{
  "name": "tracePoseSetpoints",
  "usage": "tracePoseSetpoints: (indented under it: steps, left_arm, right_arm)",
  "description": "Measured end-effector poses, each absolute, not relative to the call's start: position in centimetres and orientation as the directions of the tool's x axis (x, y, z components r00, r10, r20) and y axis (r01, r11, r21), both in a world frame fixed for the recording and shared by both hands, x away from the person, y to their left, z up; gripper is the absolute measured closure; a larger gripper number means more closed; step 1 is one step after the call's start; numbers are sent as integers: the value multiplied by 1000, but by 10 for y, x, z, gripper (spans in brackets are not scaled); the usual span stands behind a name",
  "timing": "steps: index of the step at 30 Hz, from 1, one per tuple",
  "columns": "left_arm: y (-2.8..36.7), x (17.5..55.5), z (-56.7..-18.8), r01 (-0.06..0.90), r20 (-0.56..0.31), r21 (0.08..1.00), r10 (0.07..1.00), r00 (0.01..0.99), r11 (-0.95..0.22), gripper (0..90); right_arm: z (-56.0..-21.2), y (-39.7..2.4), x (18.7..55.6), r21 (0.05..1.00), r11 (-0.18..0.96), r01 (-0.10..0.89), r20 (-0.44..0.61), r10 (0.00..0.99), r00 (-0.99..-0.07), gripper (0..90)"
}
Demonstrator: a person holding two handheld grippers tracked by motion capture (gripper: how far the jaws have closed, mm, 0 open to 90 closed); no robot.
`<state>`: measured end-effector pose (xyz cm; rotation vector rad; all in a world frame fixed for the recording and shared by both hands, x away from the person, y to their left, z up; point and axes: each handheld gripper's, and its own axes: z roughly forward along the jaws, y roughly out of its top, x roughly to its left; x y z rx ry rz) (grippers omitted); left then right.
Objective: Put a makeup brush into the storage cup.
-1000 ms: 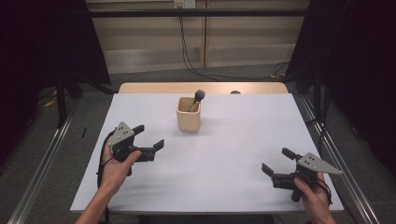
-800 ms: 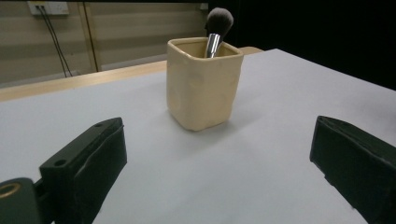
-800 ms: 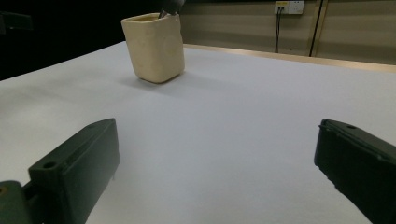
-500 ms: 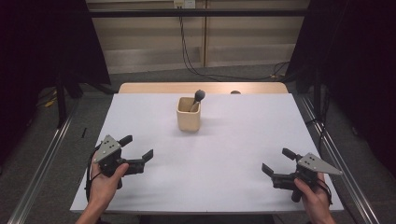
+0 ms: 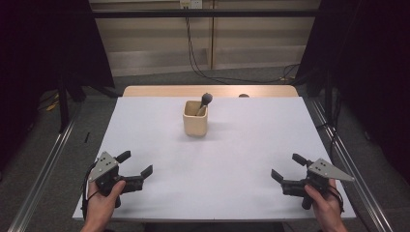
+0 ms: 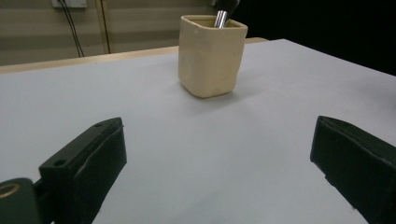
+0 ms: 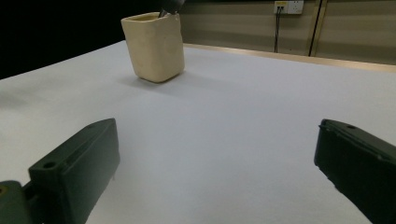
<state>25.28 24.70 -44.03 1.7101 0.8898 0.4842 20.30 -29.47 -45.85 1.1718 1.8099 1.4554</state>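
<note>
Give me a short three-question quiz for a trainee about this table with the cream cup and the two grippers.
1. True or false: the cream square-sided ceramic cup lies on its side.
2. What stands inside the cup? A) a dark-headed, metal-stemmed tool B) a banana C) nothing
3. Fill in: both the left gripper and the right gripper have their jaws ____.

Key: 1 false, it stands upright on the white table; 2 A; 3 open.

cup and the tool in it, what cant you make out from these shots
- Lower end of the tool: hidden inside the cup wall, high view.
- Tool head: cut off by the top edge, left gripper view and right gripper view.
- Small dark object at the table's far edge: too small to identify, high view.
</note>
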Motion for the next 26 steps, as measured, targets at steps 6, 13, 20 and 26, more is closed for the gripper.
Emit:
tracePoseSetpoints:
  steps: [6, 13, 20, 26]
  left_arm:
    - [247, 247, -444, 327, -109, 933, 747, 656, -151, 31]
    - [249, 243, -446, 313, -95, 937, 750, 654, -154, 31]
    - [255, 240, -447, 316, -90, 937, 768, 634, -151, 31]
    - [254, 238, -446, 313, -89, 938, 764, 639, -152, 32]
  right_arm:
    - [-459, -296, 203, 955, 45, 293, 106, 871, -479, 0]
    - [-459, -295, 202, 956, 48, 291, 104, 868, -485, 0]
    - [-459, -297, 203, 956, 46, 291, 105, 869, -483, 0]
    - [-459, -297, 202, 955, 48, 291, 104, 869, -484, 0]
